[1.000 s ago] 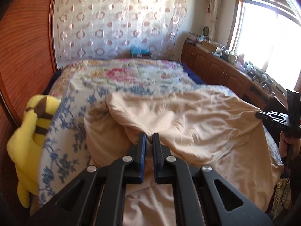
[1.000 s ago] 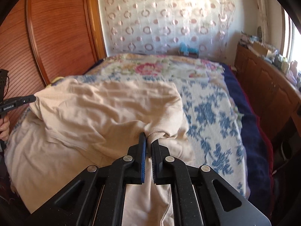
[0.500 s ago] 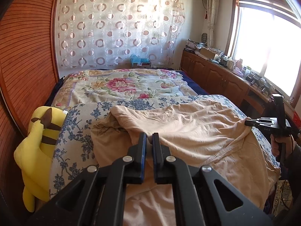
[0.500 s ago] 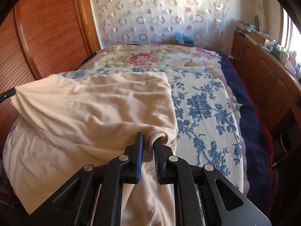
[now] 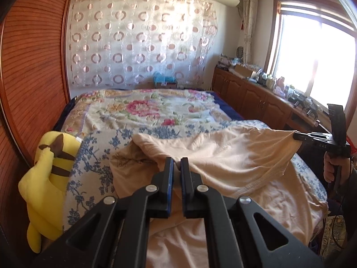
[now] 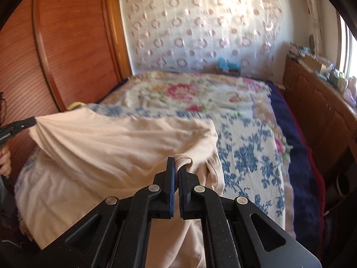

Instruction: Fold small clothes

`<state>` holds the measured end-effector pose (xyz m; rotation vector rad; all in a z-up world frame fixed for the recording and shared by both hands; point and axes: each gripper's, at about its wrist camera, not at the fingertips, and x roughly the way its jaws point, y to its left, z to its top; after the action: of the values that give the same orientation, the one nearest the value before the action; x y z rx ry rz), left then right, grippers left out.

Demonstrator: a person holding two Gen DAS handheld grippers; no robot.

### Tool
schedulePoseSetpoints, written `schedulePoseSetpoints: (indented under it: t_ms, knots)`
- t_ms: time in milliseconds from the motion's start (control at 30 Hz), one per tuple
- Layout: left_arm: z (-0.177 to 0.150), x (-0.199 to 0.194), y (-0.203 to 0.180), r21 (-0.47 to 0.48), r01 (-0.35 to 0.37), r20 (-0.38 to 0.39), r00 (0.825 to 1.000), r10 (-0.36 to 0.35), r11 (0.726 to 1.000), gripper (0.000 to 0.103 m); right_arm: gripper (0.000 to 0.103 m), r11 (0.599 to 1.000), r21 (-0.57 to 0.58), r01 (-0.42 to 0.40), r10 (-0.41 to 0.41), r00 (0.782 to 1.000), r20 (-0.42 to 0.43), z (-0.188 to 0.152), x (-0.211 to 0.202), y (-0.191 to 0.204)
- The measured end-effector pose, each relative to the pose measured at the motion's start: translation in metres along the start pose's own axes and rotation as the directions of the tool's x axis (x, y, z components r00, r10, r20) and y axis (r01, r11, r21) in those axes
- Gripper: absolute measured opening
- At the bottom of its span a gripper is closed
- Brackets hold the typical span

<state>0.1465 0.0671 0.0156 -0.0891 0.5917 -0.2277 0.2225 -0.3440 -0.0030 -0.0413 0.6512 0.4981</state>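
The left gripper [image 5: 176, 167] is pinched tight on one corner of a beige garment [image 5: 223, 156], and the right gripper [image 6: 176, 167], jaws likewise clamped with a ribbed hem bunched between them, holds the opposite corner; in the left wrist view the right gripper [image 5: 312, 137] shows at the far edge with cloth drawn to a point at its tip, a hand [image 5: 334, 167] wrapped round its handle. Between the two the upper layer of the garment hangs lifted and lightly taut, while the rest lies spread on the blue-flowered quilt [image 6: 245, 147] at the near end of the bed [image 6: 301, 156], a pink floral blanket [image 5: 138, 109] beyond it. A yellow plush toy [image 5: 44, 174] sits at the bed's edge against the wooden wardrobe [image 5: 33, 67], just beside the quilt. The step in hand appears to be carrying the held edge over to make a fold. To do it well, both grips should probably travel together at the same height and pace, keeping the span between them gently stretched so the edge lands straight, then lower onto the lying layer with corners matched before either lets go; a sagging middle or one corner leading would likely leave a skewed crease.
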Motion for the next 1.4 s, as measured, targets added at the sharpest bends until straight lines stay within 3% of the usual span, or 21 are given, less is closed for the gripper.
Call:
schedulePoseSetpoints:
  t_ms: [267,533,867,1133,1233,1300,1400]
  knots:
    - [-0.009,-0.062,0.0,0.009,0.007,0.058,0.998,-0.007,1.0,0.004,0.0,0.998,-0.057,-0.037,0.039,0.999,0.034,-0.019,-0.079,0.025]
    - [-0.05,-0.101,0.002,-0.016,0.01,0.036,0.999,-0.009,1.0,0.004,0.0,0.996,-0.072,-0.055,0.053,0.998,-0.025,-0.061,-0.124,0.044]
    - [-0.121,-0.08,0.006,-0.06,-0.044,-0.099,0.994,0.038,0.997,0.004,0.0,0.999,0.024,-0.041,0.045,0.984,-0.172,-0.136,-0.096,0.037]
    - [-0.129,-0.076,0.006,-0.064,-0.061,-0.116,0.992,0.054,0.996,0.009,0.001,1.0,0.02,0.004,0.0,0.977,-0.213,-0.148,-0.083,0.036]
    - [-0.126,-0.08,0.006,-0.052,-0.055,-0.099,0.994,0.05,0.997,0.015,0.01,1.0,0.015,0.012,-0.008,0.977,-0.213,-0.146,-0.084,0.036]
    - [-0.124,-0.082,0.007,-0.054,-0.061,-0.097,0.994,0.056,0.997,0.021,0.031,1.0,0.007,0.02,-0.018,0.978,-0.206,-0.145,-0.087,0.036]
    - [-0.124,-0.081,0.009,-0.054,-0.064,-0.102,0.993,0.058,0.997,0.024,0.042,0.999,-0.006,0.032,-0.032,0.982,-0.189,-0.142,-0.092,0.034]
